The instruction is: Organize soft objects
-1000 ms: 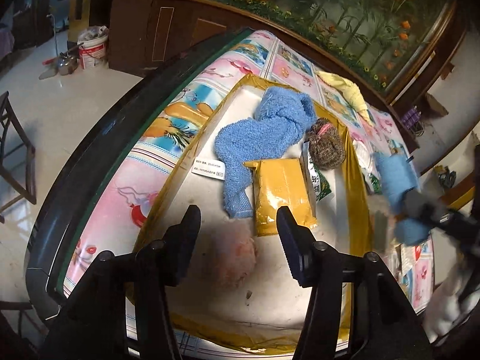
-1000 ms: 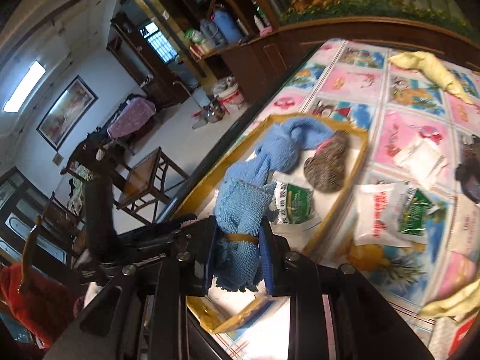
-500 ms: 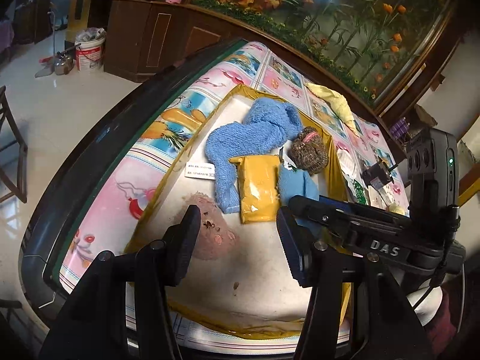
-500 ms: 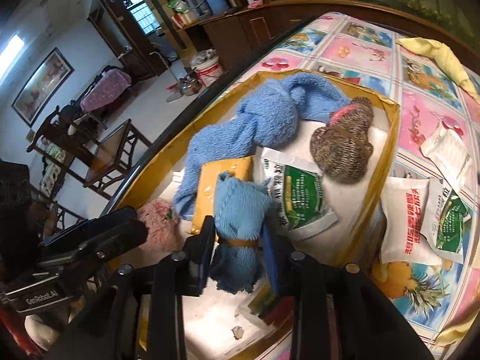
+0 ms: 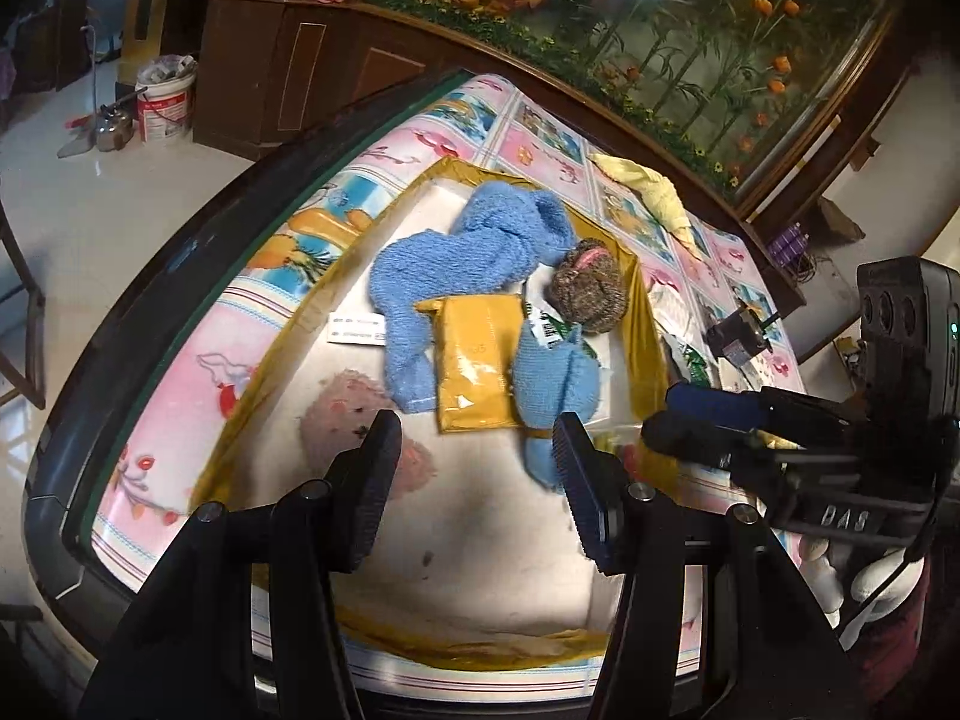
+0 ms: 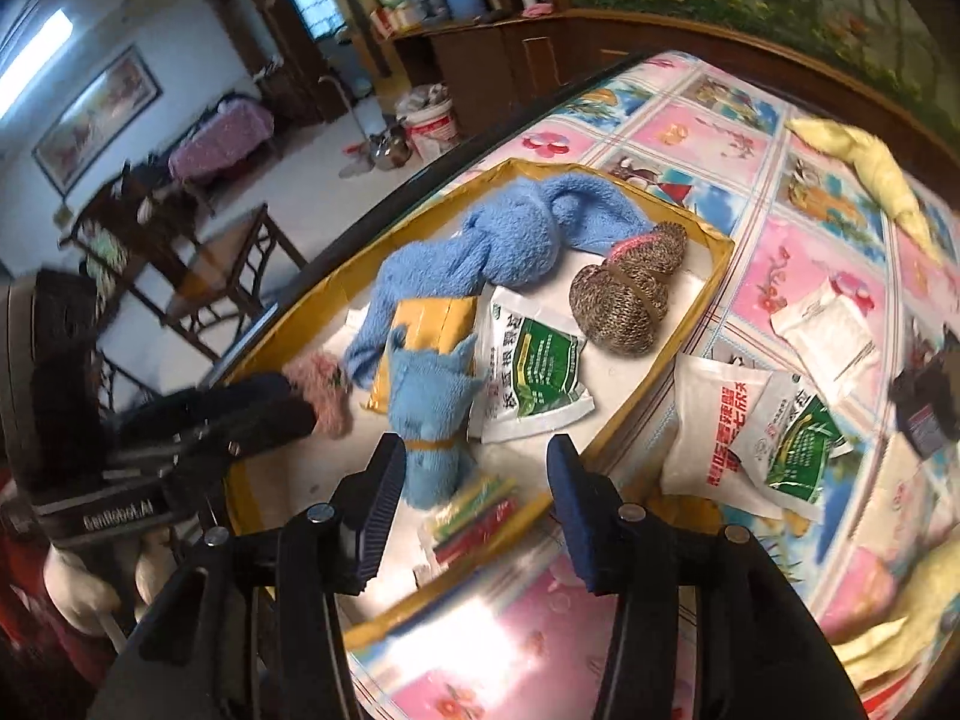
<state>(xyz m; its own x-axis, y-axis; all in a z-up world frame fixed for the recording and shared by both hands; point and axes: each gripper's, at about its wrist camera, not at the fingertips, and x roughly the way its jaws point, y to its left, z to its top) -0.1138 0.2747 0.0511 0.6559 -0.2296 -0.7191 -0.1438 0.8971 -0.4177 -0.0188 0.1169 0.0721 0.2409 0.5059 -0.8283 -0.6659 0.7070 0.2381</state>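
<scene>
A small blue towel bundle (image 6: 429,408) tied with a tan band lies in the yellow-rimmed tray (image 6: 696,312), partly over a yellow packet (image 6: 420,324). My right gripper (image 6: 474,468) stands just behind it, jaws opening. The bundle's near end sits between the fingers, close to the left one, and the pads are off it. The tray also holds a large blue towel (image 5: 480,252), a brown knitted roll (image 5: 591,285) and a pink fluffy piece (image 5: 354,414). My left gripper (image 5: 477,456) hovers open over the tray's white floor with nothing between its fingers.
A green-and-white sachet (image 6: 531,372) and a pack of coloured sticks (image 6: 474,510) lie in the tray. On the patterned tablecloth to the right are more sachets (image 6: 756,426), a white packet (image 6: 828,324) and a yellow cloth (image 6: 864,162). The table's dark edge runs along the left.
My right gripper brought the blue bundle over the tray, lowered it and opened its jaws. The bundle now lies in the tray. The left gripper has hardly moved.
</scene>
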